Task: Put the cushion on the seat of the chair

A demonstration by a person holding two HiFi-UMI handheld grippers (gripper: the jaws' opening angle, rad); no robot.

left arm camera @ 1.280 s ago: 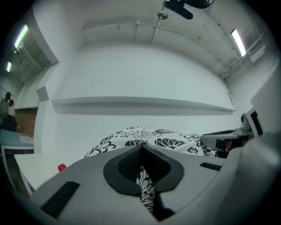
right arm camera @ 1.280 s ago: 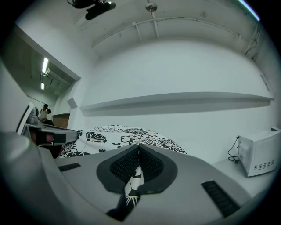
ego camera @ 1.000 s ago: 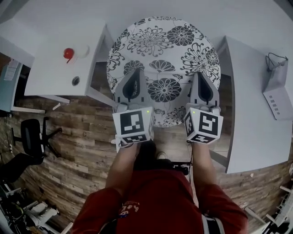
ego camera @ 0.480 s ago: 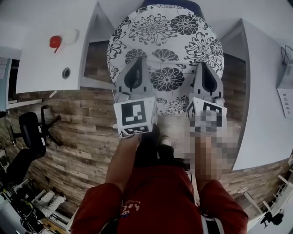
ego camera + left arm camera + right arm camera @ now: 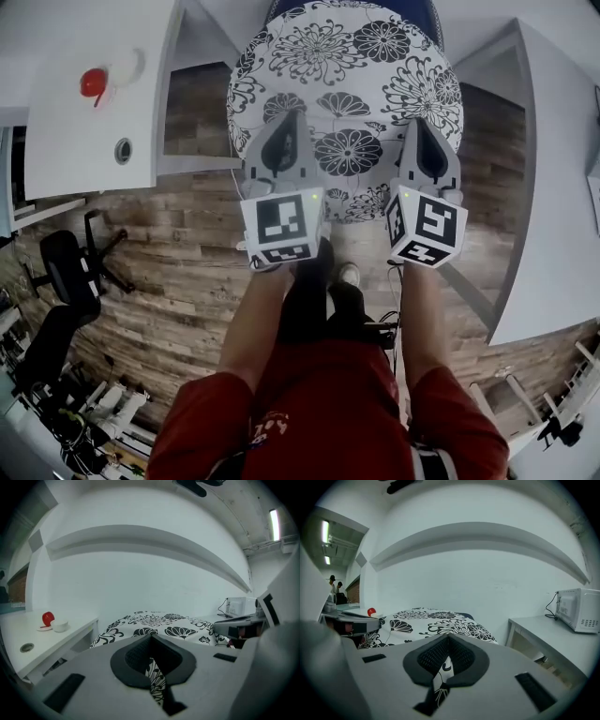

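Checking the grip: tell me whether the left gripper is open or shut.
Shut. The left gripper is closed on the cushion: in its own view the jaws meet with the floral fabric pinched between them.

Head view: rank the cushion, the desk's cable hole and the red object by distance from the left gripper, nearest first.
1. The cushion, clamped in the left gripper.
2. The cable hole, in the desk to its left.
3. The red object, farther back on that desk.

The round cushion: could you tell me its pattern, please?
The round fabric cushion shows black flowers on white, clearest in head view.
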